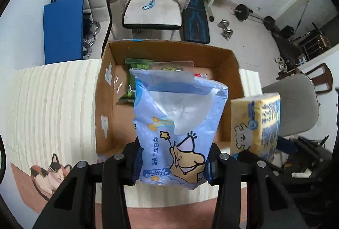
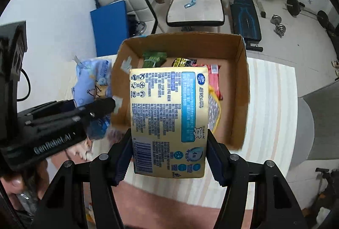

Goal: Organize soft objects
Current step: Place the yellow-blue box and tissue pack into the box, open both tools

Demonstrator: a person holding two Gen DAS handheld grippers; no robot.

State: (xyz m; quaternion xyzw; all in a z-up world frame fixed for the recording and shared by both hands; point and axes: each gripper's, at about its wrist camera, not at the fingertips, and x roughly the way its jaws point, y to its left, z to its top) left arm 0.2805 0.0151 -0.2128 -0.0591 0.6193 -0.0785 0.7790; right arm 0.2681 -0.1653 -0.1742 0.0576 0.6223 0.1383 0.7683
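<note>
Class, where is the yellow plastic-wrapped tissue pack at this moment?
The yellow plastic-wrapped tissue pack is clamped in the right gripper, held at the near edge of the open cardboard box; the left wrist view shows it right of the blue tissue pack.

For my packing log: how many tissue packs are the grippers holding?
2: the blue tissue pack in the left gripper, the yellow tissue pack in the right gripper.

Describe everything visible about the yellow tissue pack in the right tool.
The yellow tissue pack is a soft rectangular block in glossy plastic wrap, printed with dense blue text, a blue panel, pictograms and a barcode. Its other face, seen in the left wrist view, carries a white bear drawing. The right tool is shut on its near end, one finger against each side. It is held in the air over the near edge of the cardboard box, touching nothing else visible.
</note>
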